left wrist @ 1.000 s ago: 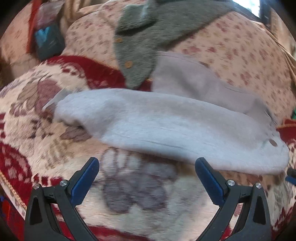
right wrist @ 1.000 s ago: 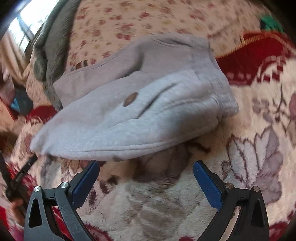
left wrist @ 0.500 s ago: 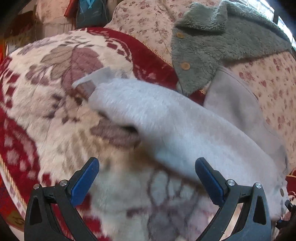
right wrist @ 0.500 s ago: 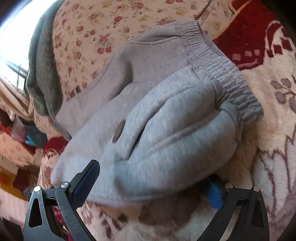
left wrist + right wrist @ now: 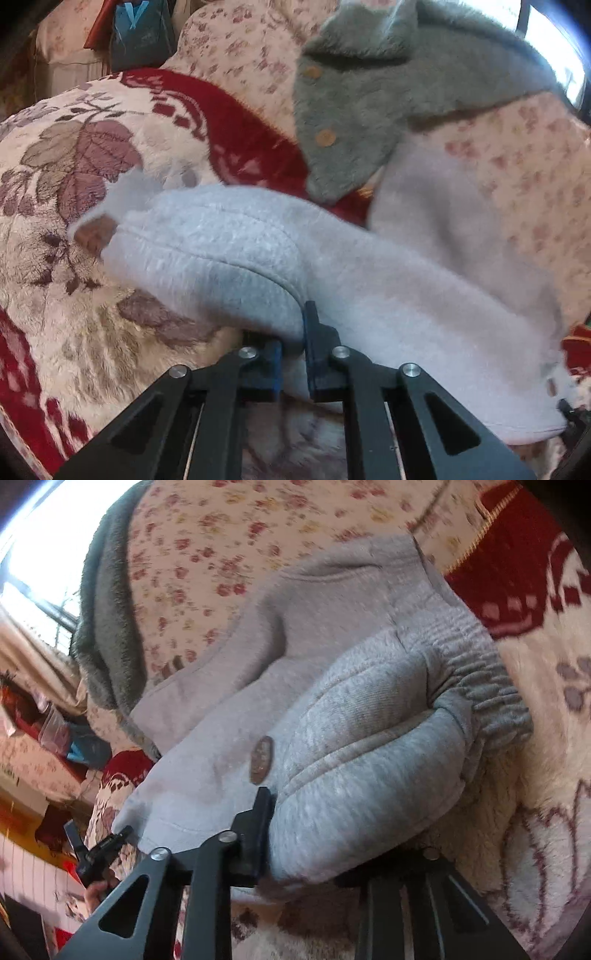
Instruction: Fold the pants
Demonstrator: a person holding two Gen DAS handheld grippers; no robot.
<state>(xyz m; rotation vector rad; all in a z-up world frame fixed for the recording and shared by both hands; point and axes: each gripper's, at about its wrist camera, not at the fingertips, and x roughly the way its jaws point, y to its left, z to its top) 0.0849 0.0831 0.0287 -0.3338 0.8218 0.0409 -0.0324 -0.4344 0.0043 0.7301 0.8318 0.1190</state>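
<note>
Light grey fleece pants [image 5: 369, 280] lie folded lengthwise across a floral blanket [image 5: 74, 192]. In the left wrist view my left gripper [image 5: 293, 354] is shut on the near edge of the leg end, fabric pinched between the blue pads. In the right wrist view the pants' waist end [image 5: 369, 738] fills the frame, with a ribbed elastic waistband [image 5: 480, 686] and a brown button [image 5: 261, 758]. My right gripper [image 5: 306, 834] is closed on the near folded edge; its right finger is hidden under the cloth.
A grey fleece jacket [image 5: 362, 110] with tan buttons lies behind the pants on a flowered cover [image 5: 517, 155]. A red patterned border [image 5: 517, 572] runs by the waistband. The other gripper and hand [image 5: 96, 853] show at far left. A window [image 5: 33, 535] is behind.
Both grippers were open above the blanket; they moved forward onto the pants' near edge and closed on it, left at the leg end, right at the waist end.
</note>
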